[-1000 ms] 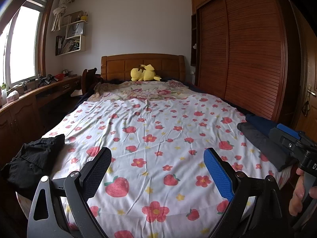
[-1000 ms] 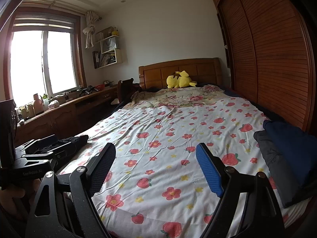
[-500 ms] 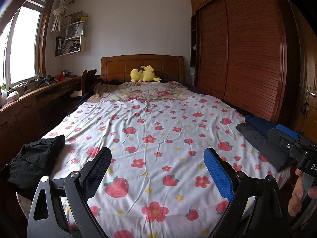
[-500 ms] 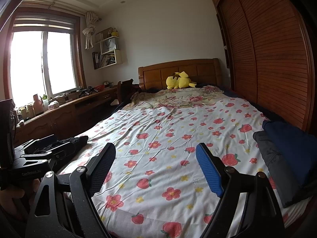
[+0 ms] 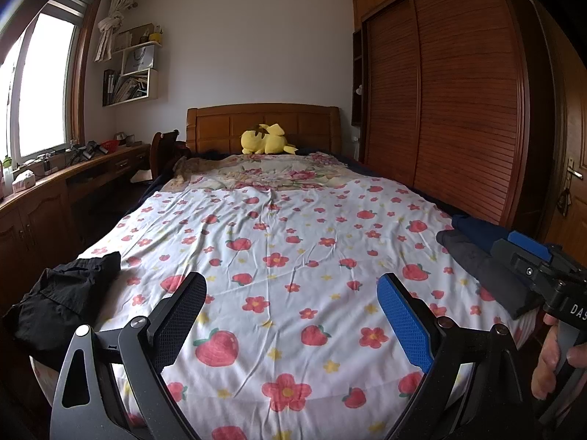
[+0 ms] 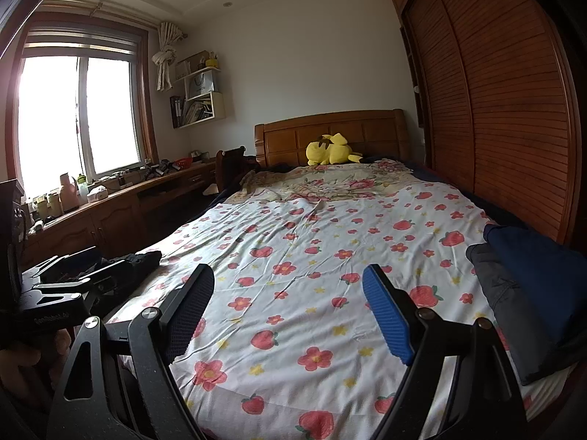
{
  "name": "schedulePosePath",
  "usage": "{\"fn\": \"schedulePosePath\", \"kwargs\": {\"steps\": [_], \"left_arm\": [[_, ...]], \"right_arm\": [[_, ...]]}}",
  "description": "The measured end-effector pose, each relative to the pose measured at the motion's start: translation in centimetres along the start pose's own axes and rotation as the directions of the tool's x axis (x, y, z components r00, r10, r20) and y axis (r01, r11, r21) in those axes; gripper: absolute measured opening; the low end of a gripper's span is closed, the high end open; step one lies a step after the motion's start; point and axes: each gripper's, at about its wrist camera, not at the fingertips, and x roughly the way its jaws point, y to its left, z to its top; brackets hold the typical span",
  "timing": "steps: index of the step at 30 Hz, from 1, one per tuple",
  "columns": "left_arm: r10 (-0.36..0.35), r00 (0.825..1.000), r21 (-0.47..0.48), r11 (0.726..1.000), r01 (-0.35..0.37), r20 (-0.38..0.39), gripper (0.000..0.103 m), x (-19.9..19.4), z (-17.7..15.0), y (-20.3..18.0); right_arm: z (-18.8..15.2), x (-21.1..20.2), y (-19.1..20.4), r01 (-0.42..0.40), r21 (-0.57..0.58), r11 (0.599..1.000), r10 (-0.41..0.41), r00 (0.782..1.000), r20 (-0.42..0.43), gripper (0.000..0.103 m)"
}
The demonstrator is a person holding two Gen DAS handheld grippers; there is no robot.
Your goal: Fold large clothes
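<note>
A crumpled black garment [image 5: 62, 293] lies at the bed's near left corner; it also shows in the right wrist view [image 6: 137, 262]. Folded grey [image 5: 477, 267] and dark blue [image 5: 477, 225] clothes are stacked at the near right edge, also seen in the right wrist view as grey [image 6: 502, 293] and blue [image 6: 539, 275]. My left gripper [image 5: 290, 304] is open and empty above the foot of the bed. My right gripper [image 6: 288, 302] is open and empty, also above the foot. Each gripper shows at the edge of the other's view.
The bed has a white sheet with strawberries and flowers [image 5: 286, 242], a floral quilt [image 5: 271, 174] and a yellow plush toy [image 5: 266, 139] at the headboard. A wooden desk [image 5: 40, 198] runs along the left wall. A wooden wardrobe [image 5: 458, 110] stands close on the right.
</note>
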Motion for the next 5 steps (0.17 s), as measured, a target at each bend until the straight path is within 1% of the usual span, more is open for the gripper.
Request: {"fn": "schedulePosePath", "kwargs": {"steps": [5], "left_arm": [[0.001,1.0,0.005,1.0,-0.001,0.002,0.095,-0.04,0.04,-0.13]], "right_arm": [[0.02,-0.12,0.04,-0.001,0.002,1.0,0.001,1.0,0.001,0.084]]}}
